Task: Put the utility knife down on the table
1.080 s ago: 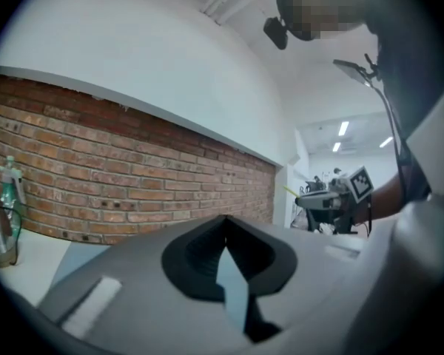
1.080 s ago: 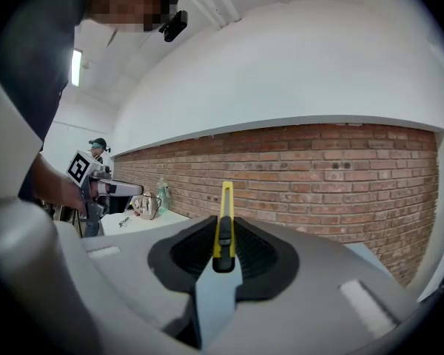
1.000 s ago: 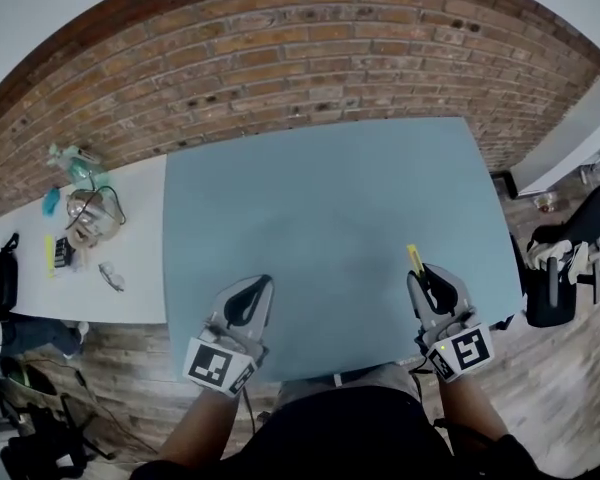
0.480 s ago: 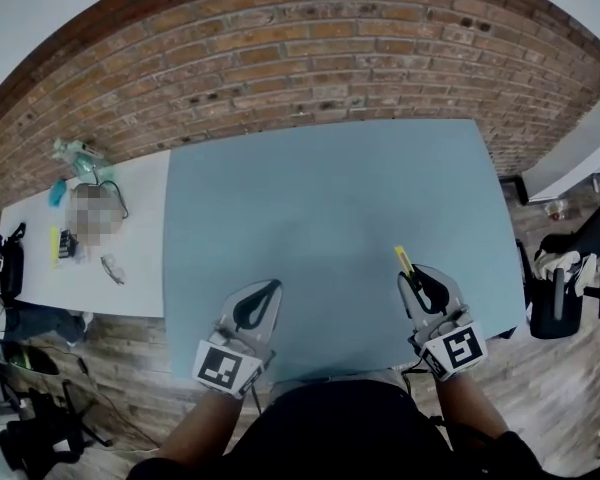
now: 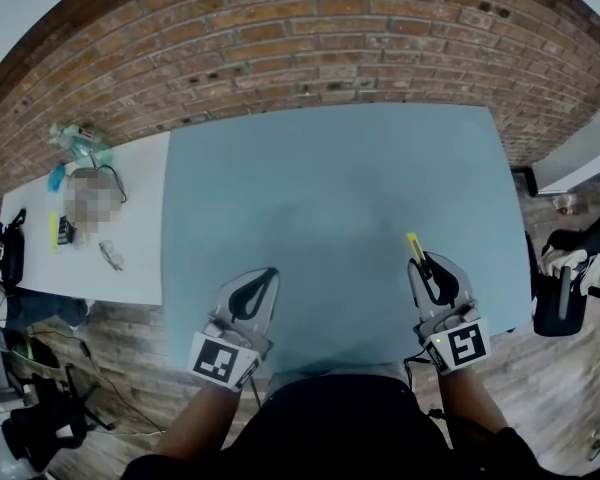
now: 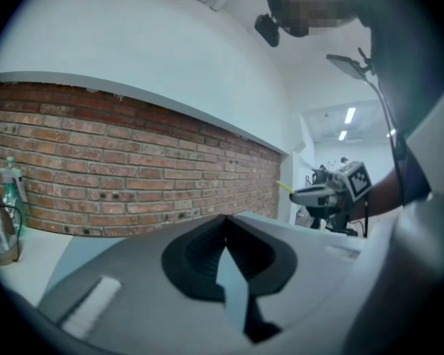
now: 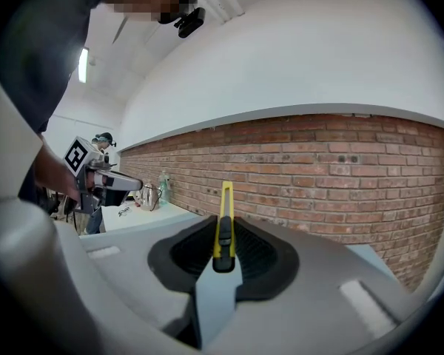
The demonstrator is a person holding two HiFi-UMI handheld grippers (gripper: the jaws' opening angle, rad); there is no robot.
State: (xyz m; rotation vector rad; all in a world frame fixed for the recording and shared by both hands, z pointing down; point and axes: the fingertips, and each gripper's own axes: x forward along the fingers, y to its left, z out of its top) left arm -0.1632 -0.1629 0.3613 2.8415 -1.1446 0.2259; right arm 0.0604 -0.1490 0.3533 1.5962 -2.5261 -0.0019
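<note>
Right gripper (image 5: 426, 267) is clamped on the utility knife (image 5: 414, 247). The yellow knife body sits upright between the two jaws, and its slim front end projects past the fingertips toward the far edge of the worktop (image 5: 330, 178). In the right gripper view the knife (image 7: 223, 224) stands in the centre of the jaw gap and points at the brick wall (image 7: 318, 168). This gripper is over the near right corner area of the blue-grey worktop. In the left gripper view it appears raised clear of the surface.

Left gripper (image 5: 264, 280) is over the near edge, left of centre, well apart from the right one. Its jaws are together with nothing between them. A white table (image 5: 130, 228) adjoins the worktop's left edge.
</note>
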